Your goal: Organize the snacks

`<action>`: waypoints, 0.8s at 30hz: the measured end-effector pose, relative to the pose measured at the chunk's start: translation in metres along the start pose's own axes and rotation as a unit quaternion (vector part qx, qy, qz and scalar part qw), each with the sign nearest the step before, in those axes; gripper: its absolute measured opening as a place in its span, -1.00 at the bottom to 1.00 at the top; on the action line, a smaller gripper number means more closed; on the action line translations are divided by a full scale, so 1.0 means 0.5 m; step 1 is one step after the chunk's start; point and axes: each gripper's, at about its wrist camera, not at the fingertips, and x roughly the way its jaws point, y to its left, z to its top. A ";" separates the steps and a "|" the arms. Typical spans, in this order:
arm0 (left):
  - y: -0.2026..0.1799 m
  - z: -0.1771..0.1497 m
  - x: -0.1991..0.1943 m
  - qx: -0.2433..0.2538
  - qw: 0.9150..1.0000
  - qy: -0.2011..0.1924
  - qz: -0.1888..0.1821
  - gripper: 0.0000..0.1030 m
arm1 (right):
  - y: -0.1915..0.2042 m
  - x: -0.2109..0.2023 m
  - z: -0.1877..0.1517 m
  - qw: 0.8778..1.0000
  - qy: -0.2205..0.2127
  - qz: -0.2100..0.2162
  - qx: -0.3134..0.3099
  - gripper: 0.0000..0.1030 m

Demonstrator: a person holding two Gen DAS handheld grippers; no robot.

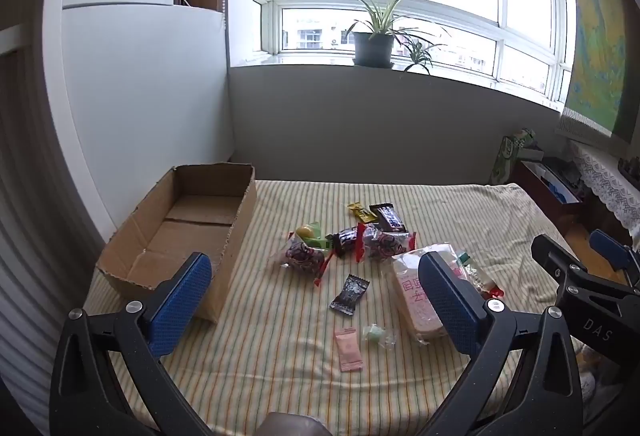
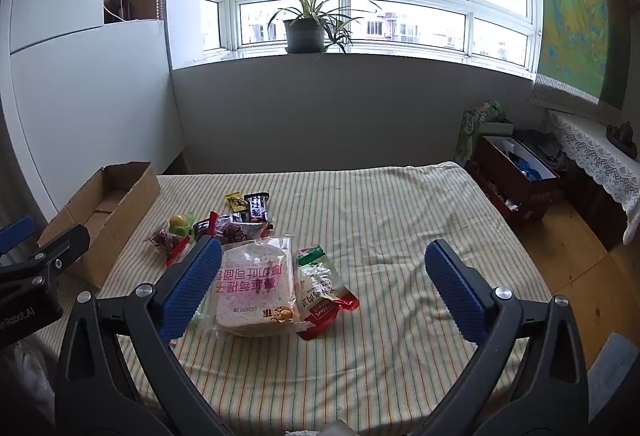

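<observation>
Surface: I'm looking over a striped cloth [image 1: 440, 220] spread on a flat top; its far edge runs below the window wall.
Left gripper [image 1: 316, 300]: my tongs stand wide, nothing between the blue pads [image 1: 180, 300]; it hangs above the near edge, tipped downward.
Right gripper [image 2: 324, 288]: also wide and empty, tipped down over the near edge; the left pad crosses in front of the bread pack.
Box: an open cardboard box [image 1: 236, 232] sits at the far-left corner of the cloth. I see only bare cardboard floor inside.
Snack pile: loose in the middle of the cloth, apart from the box. A yellow packet [image 1: 359, 211] and a dark bar [image 1: 388, 217] lie farthest back, side by side.
Middle row: two clear packs with red ends [image 1: 386, 245], a small dark wrapper between them, a yellow-green sweet [image 1: 308, 232] at the left end.
Bread pack: a clear bag of sliced bread [image 2: 256, 288] with pink print lies right of the pile, toward the near edge.
Red-green pouch [image 2: 320, 284]: touching the bread pack's right side.
Small items: a dark candy [image 1: 349, 294], a pink sachet [image 1: 349, 350] and a pale green sweet [image 1: 374, 332] lie nearest the near edge, each apart.
Background: potted plant [image 2: 306, 32] on the sill.
</observation>
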 end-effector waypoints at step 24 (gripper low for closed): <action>0.002 -0.014 0.013 -0.008 1.000 0.022 -0.017 0.99 | -0.003 0.006 -0.003 1.000 -0.003 -0.004 -0.005 1.00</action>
